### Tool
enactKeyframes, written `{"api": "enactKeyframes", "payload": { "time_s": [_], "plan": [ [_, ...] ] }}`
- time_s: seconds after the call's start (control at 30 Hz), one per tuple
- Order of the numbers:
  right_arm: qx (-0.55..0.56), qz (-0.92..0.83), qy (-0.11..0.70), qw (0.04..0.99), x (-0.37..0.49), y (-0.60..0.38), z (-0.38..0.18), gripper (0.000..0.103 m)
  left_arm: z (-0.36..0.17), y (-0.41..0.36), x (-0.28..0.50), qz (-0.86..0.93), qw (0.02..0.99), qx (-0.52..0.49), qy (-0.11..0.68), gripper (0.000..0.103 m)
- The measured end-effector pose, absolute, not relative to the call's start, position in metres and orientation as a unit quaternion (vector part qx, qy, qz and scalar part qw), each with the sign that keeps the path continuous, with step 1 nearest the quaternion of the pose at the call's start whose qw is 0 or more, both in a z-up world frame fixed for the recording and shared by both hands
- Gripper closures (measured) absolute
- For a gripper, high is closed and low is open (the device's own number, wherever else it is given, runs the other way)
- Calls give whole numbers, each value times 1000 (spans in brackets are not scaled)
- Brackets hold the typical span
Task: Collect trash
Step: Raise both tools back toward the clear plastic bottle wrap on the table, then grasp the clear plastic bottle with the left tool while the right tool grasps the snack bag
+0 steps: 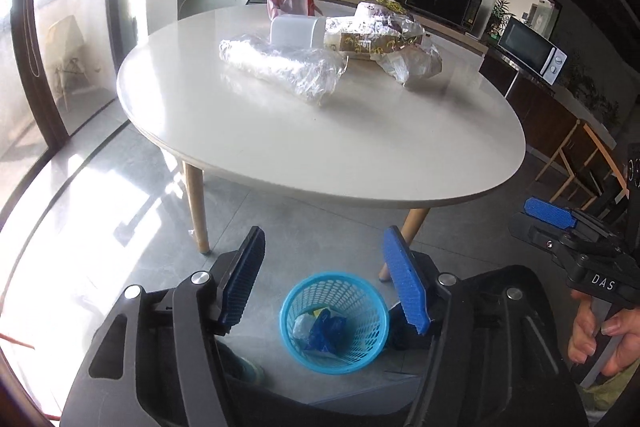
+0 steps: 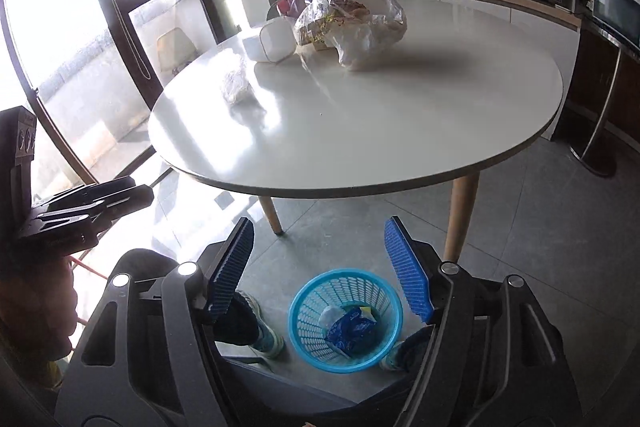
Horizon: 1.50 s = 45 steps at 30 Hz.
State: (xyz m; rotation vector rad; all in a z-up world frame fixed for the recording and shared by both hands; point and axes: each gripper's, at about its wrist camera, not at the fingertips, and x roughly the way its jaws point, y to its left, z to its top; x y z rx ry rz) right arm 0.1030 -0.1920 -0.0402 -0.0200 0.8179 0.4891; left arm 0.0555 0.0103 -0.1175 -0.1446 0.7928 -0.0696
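Both grippers hang above the floor in front of the round white bench [image 1: 360,155], each with its blue-padded fingers spread wide and nothing between them; the left gripper [image 1: 324,279] and the right gripper [image 2: 320,267] both frame the blue mesh basket [image 1: 360,359] on the floor near the person's feet, which already holds a few crumpled scraps, blue and pale.

The remaining trash sits on the far half of the bench, well apart from both grippers; nearest is a crumpled clear plastic wrap [image 1: 284,67], lying long and flat; behind it a white plastic tub [image 1: 298,31] on its side, touching a clear bag with yellow print [image 1: 372,35] that seems to hold a carton; a reddish bag [image 1: 290,1] lies at the far edge.

The wrap looks very light, soft and slippery, so it would likely collapse under a pinch; a hold across its bunched middle seems safest, since a loose end may slide out; the tub looks stiff and smooth, better taken across its narrower sides; the printed bag may be the heaviest, and a grip on its gathered top could let it swing.
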Motion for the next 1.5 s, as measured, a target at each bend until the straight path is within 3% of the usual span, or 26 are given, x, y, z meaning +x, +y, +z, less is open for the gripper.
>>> {"api": "enactKeyframes", "payload": {
  "time_s": [0.57,0.77,1.23,1.43,1.5],
  "plan": [
    [-23,239,310,920,152,-170,31,23,-44,29,94,-9,948,-74,309,22],
    [-31,245,313,917,180,-155,40,23,-44,35,125,7,944,-78,320,16],
    [-36,234,337,911,256,-128,31,23,-76,65,196,43,916,-131,377,15],
    [-38,235,351,905,283,-113,24,26,-83,68,217,48,909,-140,391,15],
    [-40,230,362,902,295,-108,18,34,-88,67,225,50,905,-136,401,15]
  ]
}}
